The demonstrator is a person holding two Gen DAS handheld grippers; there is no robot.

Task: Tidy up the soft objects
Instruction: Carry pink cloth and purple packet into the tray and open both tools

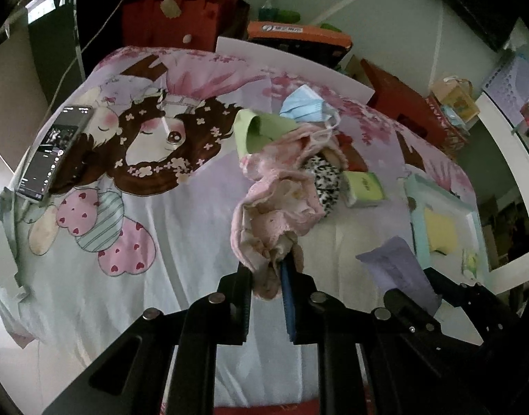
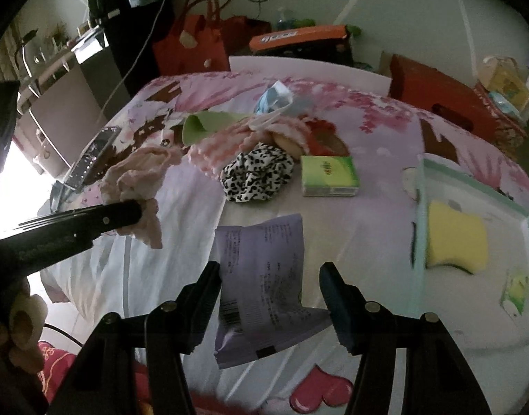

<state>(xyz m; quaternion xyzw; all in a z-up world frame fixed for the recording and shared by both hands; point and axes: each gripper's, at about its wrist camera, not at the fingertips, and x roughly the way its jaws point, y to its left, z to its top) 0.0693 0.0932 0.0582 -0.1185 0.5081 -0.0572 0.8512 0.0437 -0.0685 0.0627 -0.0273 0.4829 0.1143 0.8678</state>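
Jaws grip pink cloth point(image 1: 275, 207) and purple packet point(image 2: 261, 283) above bedsheet point(image 1: 181, 228).

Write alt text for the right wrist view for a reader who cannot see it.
The right gripper clamps a pale purple plastic packet above a cartoon-print bedsheet. At left, the left gripper holds a crumpled pink cloth. Beyond lie a leopard-print scrunchie, a green tissue pack and a yellow sponge in a pale tray.
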